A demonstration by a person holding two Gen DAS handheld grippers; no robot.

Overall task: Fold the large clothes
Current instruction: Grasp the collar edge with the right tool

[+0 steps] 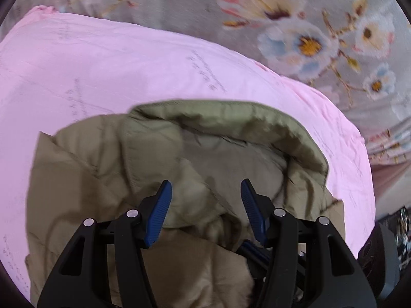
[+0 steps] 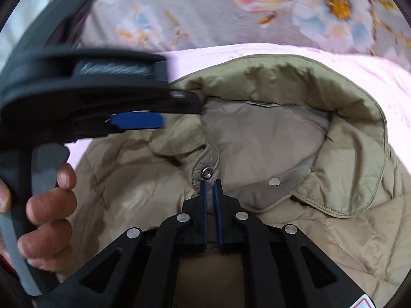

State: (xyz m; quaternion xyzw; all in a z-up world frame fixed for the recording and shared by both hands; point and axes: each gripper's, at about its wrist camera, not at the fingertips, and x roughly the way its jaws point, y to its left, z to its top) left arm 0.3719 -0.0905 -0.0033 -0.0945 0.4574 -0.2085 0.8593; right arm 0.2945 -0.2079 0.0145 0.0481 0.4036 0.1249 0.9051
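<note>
One olive puffer jacket [image 1: 108, 169] lies on a pink sheet [image 1: 128, 59], with a flowered blanket [image 1: 282, 25] behind it. Two grippers here: the left gripper [image 1: 205, 192] hovers over the collar with its jaws spread wide, nothing between them. The right gripper [image 2: 212, 183] is pinched nearly closed at the jacket's front edge, right below one metal snap [image 2: 206, 172]; a second, white snap [image 2: 274, 181] sits on the lining. Can't tell if fabric is actually caught.

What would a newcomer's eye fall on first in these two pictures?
A puffy olive jacket fills the middle, its collar open on a pink sheet over a flowered cover. The right gripper sits nearly closed by a metal snap; the left gripper is open above the collar.
</note>
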